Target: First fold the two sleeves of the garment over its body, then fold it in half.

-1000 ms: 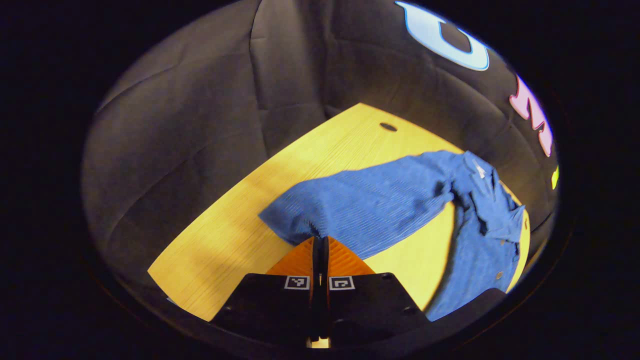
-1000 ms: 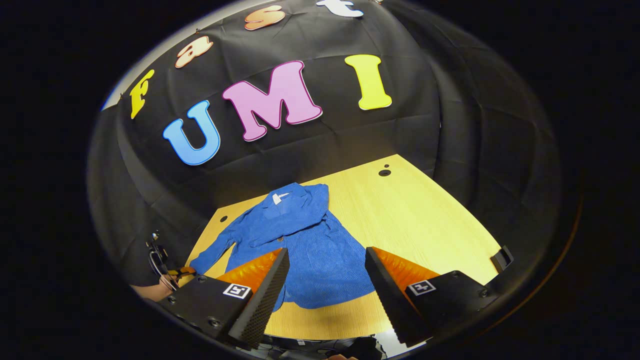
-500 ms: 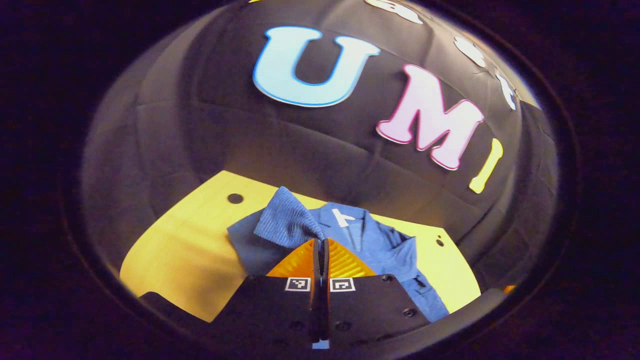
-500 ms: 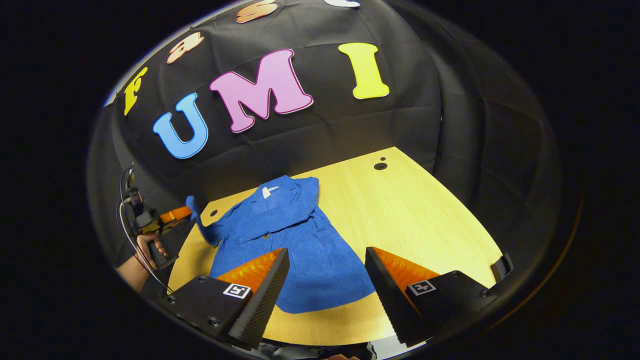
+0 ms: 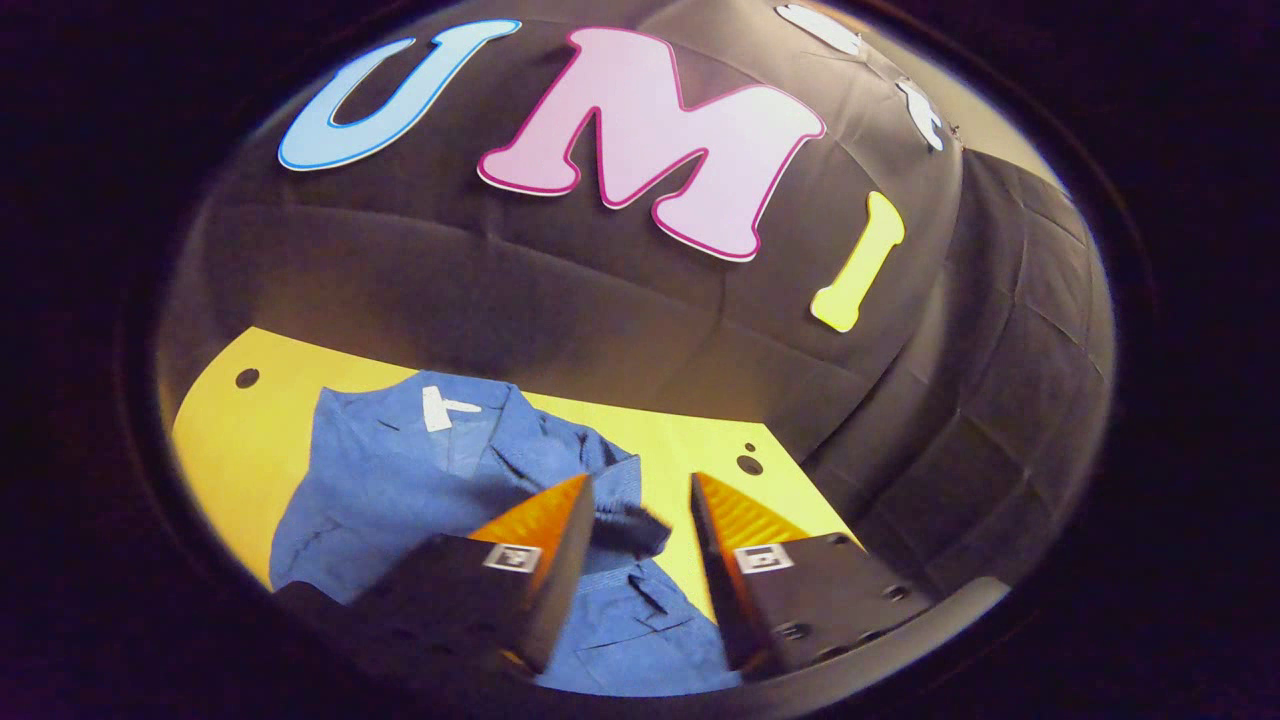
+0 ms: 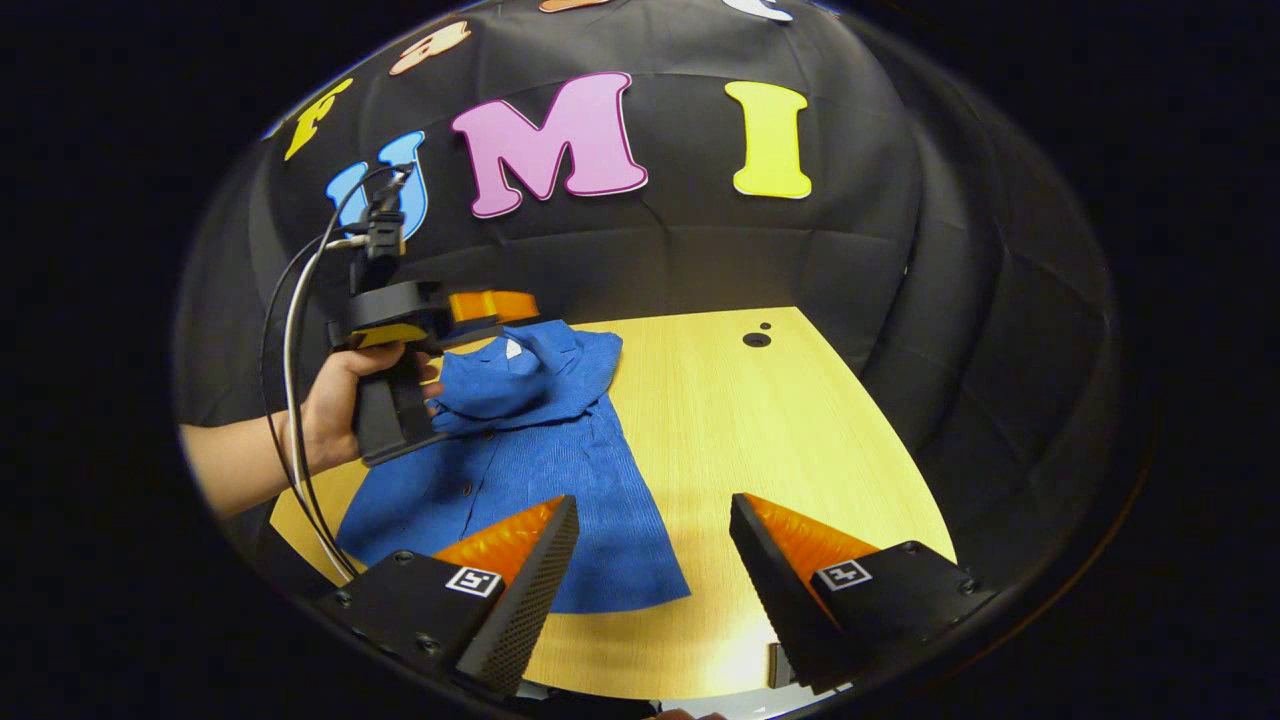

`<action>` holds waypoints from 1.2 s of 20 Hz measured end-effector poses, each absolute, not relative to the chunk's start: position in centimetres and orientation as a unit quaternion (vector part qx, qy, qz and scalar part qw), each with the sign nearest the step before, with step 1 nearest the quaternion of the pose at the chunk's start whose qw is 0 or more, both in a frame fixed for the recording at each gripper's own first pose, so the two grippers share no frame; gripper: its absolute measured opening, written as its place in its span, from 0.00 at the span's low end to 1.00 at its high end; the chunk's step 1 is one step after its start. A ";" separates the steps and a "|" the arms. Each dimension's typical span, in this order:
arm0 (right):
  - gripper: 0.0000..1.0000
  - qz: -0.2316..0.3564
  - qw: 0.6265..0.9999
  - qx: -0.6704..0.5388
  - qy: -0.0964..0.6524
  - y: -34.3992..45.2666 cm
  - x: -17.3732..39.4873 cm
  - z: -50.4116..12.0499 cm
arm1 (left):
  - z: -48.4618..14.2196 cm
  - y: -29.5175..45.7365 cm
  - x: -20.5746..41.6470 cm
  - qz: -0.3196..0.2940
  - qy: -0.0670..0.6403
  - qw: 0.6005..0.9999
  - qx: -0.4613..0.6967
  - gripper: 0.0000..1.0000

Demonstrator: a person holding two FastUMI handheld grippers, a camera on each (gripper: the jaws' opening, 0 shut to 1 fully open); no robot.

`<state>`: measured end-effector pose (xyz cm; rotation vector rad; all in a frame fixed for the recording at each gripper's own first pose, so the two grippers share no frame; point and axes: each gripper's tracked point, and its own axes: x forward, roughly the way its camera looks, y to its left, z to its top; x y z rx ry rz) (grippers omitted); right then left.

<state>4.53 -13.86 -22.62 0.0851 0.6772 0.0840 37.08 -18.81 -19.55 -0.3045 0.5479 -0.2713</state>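
Observation:
A blue button-up shirt (image 6: 545, 460) lies on the yellow wooden table (image 6: 760, 430), collar toward the back wall. Its left sleeve (image 6: 505, 388) lies folded across the chest. In the left gripper view the shirt (image 5: 390, 480) spreads below my left gripper (image 5: 640, 482), which is open, with the blurred sleeve cuff (image 5: 628, 530) loose between the fingers. In the right gripper view a hand (image 6: 335, 400) holds that left gripper (image 6: 522, 304) above the collar. My right gripper (image 6: 652, 500) hovers open over the shirt's hem, holding nothing.
Cables (image 6: 298, 330) loop from the left gripper down past the forearm. Round holes (image 6: 757, 340) mark the table's back right corner, another hole (image 5: 246, 378) the back left. Bare tabletop lies right of the shirt. Black cloth walls close in behind and at the sides.
My left gripper carried the sleeve up and across the shirt's body, then opened and let it go. The right gripper stayed open near the hem.

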 end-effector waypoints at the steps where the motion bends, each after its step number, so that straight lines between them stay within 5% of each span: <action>1: 0.98 0.048 0.941 0.041 0.334 -13.7 4.7 -22.9 | -19.9 -19.3 36.6 -0.130 0.264 0.944 -0.147 0.88; 10: 0.98 0.072 0.912 0.062 0.400 -12.5 5.3 -29.8 | -24.3 -6.9 21.2 -0.010 0.310 0.946 -0.094 0.85; 16: 0.98 0.062 0.880 0.051 0.468 -12.4 4.9 -35.4 | -31.4 6.7 7.2 0.121 0.452 0.880 -0.078 0.81; 21: 0.99 0.057 0.856 0.033 0.513 -11.8 3.1 -38.0 | -35.5 6.4 1.7 0.130 0.548 0.824 -0.068 0.86; 24: 0.99 0.051 0.844 0.020 0.534 -11.9 2.1 -39.2 | -36.5 5.5 2.5 0.119 0.547 0.829 -0.017 0.89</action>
